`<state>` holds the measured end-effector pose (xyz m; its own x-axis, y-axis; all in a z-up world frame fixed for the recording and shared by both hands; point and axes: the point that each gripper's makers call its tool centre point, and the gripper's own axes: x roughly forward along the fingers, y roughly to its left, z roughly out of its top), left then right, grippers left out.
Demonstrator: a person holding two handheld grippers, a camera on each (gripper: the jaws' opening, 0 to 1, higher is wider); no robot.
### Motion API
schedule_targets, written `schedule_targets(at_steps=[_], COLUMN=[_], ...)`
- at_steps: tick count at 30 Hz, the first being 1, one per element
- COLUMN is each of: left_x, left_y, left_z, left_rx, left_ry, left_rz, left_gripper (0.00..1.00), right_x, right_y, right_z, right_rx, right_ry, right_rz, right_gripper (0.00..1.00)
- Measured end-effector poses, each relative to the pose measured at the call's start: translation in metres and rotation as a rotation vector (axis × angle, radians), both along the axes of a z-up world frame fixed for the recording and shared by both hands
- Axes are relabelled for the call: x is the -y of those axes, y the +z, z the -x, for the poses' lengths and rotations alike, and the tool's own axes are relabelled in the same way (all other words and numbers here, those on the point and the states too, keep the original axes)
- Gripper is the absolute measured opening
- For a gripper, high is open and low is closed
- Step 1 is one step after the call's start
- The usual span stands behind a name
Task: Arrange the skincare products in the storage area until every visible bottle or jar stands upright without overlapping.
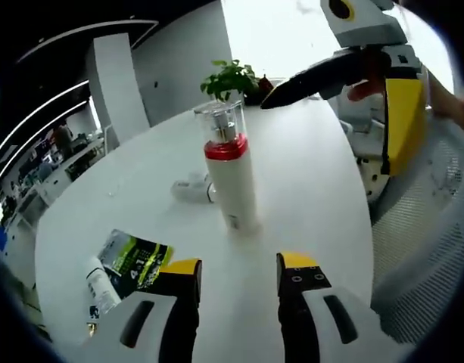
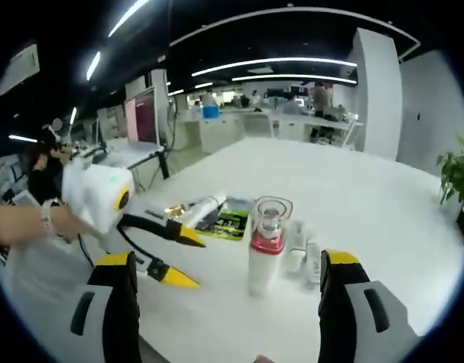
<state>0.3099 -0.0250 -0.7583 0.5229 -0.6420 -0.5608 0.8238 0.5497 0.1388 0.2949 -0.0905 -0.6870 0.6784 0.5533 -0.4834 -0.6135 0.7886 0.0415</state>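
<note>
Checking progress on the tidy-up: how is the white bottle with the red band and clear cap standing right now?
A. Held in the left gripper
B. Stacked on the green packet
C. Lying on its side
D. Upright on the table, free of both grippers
D: the white bottle stands upright on the white table, with the open left gripper short of it and the green packet lying apart.

My left tool [image 1: 238,271] has two black jaws capped with yellow pads, set in white housings with dark oval slots; small screw holes dot the right pad. My right tool [image 2: 226,266] matches it: black jaws, yellow tips, white shells with oval slots. Seen from across, each tool has a white body, black arms, and yellow wedge-shaped tips.
</note>
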Motion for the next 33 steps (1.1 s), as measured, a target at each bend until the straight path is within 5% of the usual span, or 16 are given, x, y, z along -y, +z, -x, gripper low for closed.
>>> schedule_targets(at_steps=[4,8,14,19,27,33], left_x=[-0.006,-0.007,-0.011,-0.02,-0.047,-0.064], left_y=[0.003,0.009,0.009,0.03,0.057,0.07], left_z=[-0.001,0.004,0.014,0.019,0.034,0.042], left_rx=[0.008,-0.013,-0.036,-0.021,-0.088,-0.107], left_ry=[0.007,0.047,0.047,0.082,0.188,0.242], left_rz=[-0.005,0.035,0.0,0.026,0.125,0.217], left_gripper=[0.39,0.41,0.5,0.53,0.67,0.81], right_x=[0.002,0.002,0.006,0.007,0.005,0.008], right_y=[-0.003,-0.006,-0.009,-0.01,-0.008,-0.018], right_z=[0.005,0.007,0.012,0.015,0.014,0.017], right_rx=[0.032,0.009,0.006,-0.016,-0.004,-0.008], right_ry=[-0.002,0.009,0.004,0.001,0.008,0.023], right_rz=[0.082,0.06,0.097,0.074,0.07,0.172], right_gripper=[1.0,1.0,1.0,1.0,1.0,1.0])
